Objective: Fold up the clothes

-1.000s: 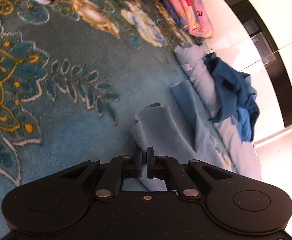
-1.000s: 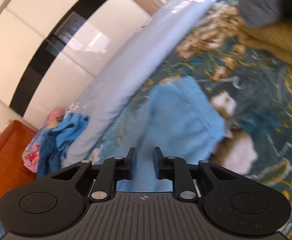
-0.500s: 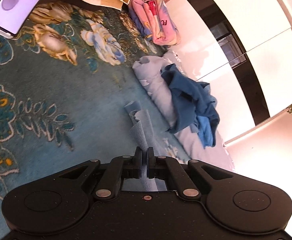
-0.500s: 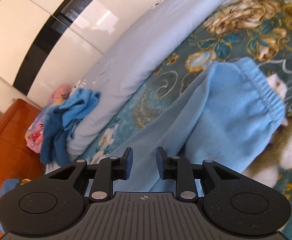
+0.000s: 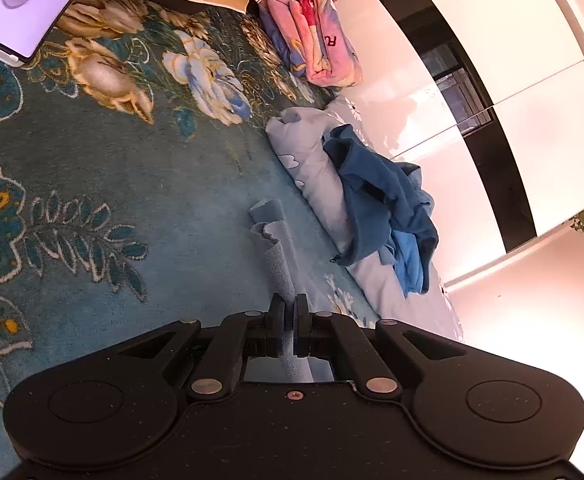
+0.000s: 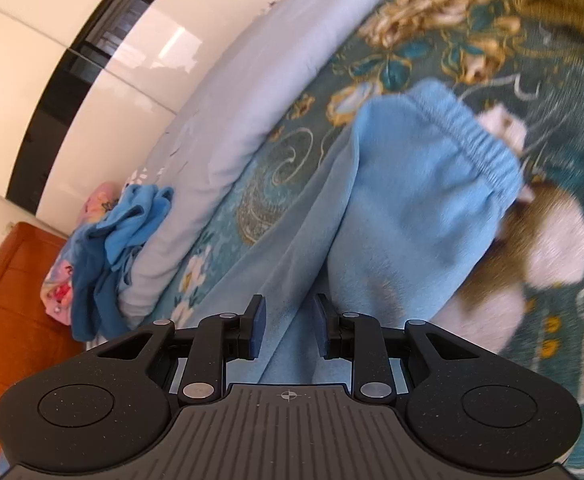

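Risk came first from the left gripper [image 5: 290, 307], I judged: it pinched only a thin edge of the pants [image 6: 408, 208], so a quick pull could have drawn the cloth out, and the fold would have fallen open. A second risk was on the right side. The right gripper [image 6: 288, 314] had its jaws a little apart, with cloth lying between them, but the pads did not seem to press on it. If the person closed it there, it might have caught two layers at once, or only a wrinkle, and the fold would have come out crooked. The blue clothes [image 5: 380, 196] on the quilt [image 5: 312, 168] were well apart, so they were not in danger.

The left fingers [image 5: 276, 312] were pressed together on the pants' edge, and the cloth ran from them down toward the carpet [image 5: 131, 184]. The right fingers [image 6: 256, 330] stood partly spread and held nothing firmly. The pants lay on the carpet beside the quilt, the waistband at the far end.
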The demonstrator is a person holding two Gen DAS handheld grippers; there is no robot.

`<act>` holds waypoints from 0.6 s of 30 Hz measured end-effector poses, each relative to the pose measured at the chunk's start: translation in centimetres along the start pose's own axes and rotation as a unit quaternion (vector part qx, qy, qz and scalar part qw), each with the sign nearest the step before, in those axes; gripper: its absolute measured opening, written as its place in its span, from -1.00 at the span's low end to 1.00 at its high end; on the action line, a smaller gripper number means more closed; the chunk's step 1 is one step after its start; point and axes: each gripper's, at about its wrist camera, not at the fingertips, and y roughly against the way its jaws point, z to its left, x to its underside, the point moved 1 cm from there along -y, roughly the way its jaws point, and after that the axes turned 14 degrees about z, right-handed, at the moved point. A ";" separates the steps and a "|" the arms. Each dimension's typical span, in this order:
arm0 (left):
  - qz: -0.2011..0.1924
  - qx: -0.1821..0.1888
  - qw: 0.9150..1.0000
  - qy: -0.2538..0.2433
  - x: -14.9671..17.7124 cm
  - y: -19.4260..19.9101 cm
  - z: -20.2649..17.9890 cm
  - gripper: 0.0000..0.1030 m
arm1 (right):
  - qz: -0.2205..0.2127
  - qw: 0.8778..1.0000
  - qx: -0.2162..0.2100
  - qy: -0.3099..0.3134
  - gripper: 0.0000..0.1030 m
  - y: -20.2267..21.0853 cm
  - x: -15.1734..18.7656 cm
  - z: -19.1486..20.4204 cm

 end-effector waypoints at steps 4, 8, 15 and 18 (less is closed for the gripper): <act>0.003 -0.001 1.000 0.011 0.1 0.2 0.5 -1.00 | -0.001 1.000 -0.008 0.005 -0.56 -1.4 -0.5 0.6; 0.008 0.003 1.000 0.018 0.1 0.4 0.8 -1.00 | -0.013 1.000 -0.024 0.006 -0.96 -0.9 -0.5 0.8; 0.041 0.050 0.995 0.080 -1.5 1.9 1.1 -1.00 | -0.073 0.992 -0.076 0.070 -0.97 4.7 1.1 3.8; 0.036 0.057 0.992 0.107 -4.1 -0.1 0.4 -1.00 | -0.052 0.996 -0.054 0.055 -0.97 3.7 -0.7 4.5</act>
